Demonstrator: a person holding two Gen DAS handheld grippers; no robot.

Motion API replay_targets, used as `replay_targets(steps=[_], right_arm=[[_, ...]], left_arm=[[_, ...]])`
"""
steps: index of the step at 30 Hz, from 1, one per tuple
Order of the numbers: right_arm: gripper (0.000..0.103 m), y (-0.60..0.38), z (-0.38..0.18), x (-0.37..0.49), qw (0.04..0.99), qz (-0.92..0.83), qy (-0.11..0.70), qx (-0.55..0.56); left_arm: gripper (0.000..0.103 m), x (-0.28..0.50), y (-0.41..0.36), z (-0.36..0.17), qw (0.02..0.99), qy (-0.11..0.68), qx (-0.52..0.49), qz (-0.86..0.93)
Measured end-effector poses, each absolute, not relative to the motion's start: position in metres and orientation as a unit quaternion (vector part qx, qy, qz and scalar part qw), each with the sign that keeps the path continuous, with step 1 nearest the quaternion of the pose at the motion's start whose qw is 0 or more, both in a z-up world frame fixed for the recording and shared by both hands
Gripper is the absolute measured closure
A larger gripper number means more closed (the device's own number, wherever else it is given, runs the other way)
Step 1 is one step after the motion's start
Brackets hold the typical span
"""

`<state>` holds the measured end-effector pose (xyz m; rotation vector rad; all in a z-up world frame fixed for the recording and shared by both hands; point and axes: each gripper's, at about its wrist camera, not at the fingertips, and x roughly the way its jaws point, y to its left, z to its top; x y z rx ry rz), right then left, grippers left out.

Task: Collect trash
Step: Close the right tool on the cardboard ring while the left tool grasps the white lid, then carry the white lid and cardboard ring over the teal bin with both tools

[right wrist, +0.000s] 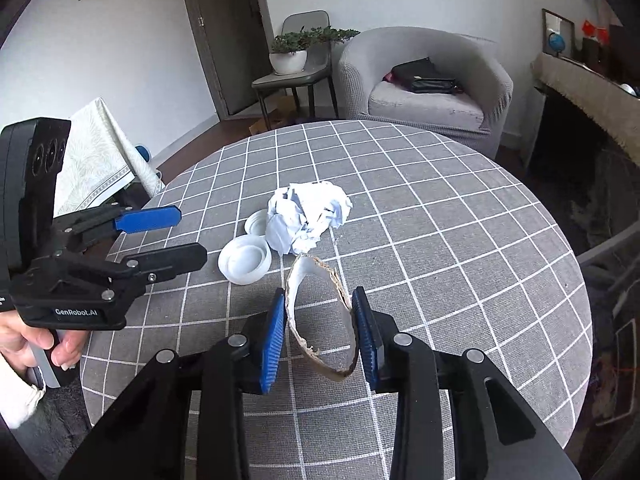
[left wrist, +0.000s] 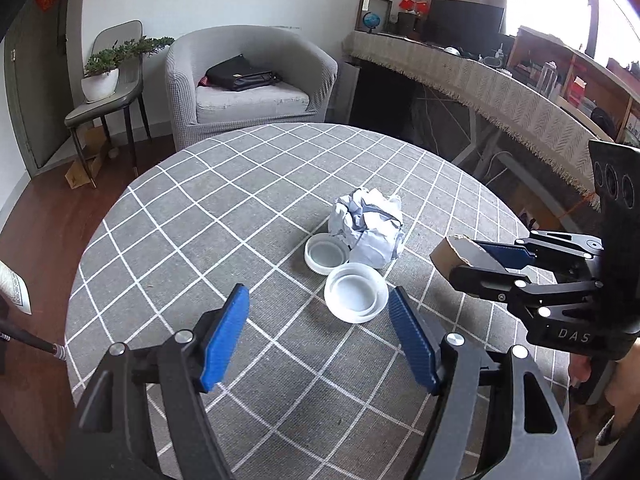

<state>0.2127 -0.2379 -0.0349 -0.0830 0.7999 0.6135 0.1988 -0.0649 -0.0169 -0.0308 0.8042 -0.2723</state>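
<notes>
Blue pads on my right gripper (right wrist: 318,332) are squeezing a bent cardboard ring (right wrist: 320,320), one pad on each side, so I am holding it just above the round table (right wrist: 460,240) with its gray checked cloth. My left gripper (left wrist: 318,330) is hanging over the table with its jaws standing wide apart and nothing between them. Just past its tips, a white plastic lid (left wrist: 356,293) is lying on the cloth. A second white lid (left wrist: 326,255) is lying right behind it, touching a ball of crumpled white paper (left wrist: 368,226). On the side of the left gripper I am reading "GenRobot.AI" in white letters in the right wrist view. On the right gripper I am reading "DAS" in the left wrist view. A hand (right wrist: 36,344) is gripping the left gripper's handle. Far behind the table, a gray armchair (left wrist: 248,80) is holding a black bag (left wrist: 240,74).
</notes>
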Motion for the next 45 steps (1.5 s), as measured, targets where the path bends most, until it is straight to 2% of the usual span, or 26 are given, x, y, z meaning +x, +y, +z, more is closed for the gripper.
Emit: replay_targets(steps=[11, 12, 14, 17, 45], right_arm=[[0.07, -0.244, -0.034, 0.225, 0.873, 0.301, 0.383, -0.028], [0.07, -0.244, -0.034, 0.226, 0.872, 0.302, 0.383, -0.028], [0.07, -0.244, -0.034, 0.224, 0.872, 0.304, 0.383, -0.028], [0.07, -0.246, -0.035, 0.224, 0.871, 0.303, 0.385, -0.028], [0.07, -0.194, -0.015, 0.216, 0.87, 0.296, 0.392, -0.042]], left_arm=[[0.041, 0.212, -0.095, -0.029, 0.9, 0.413, 0.022, -0.136], [0.044, 0.214, -0.095, -0.03, 0.899, 0.416, 0.021, -0.134], [0.055, 0.216, -0.094, -0.031, 0.897, 0.421, 0.022, -0.133], [0.061, 0.218, -0.095, -0.032, 0.895, 0.424, 0.02, -0.138], [0.061, 0.178, -0.044, -0.016, 0.902, 0.411, -0.011, -0.13]])
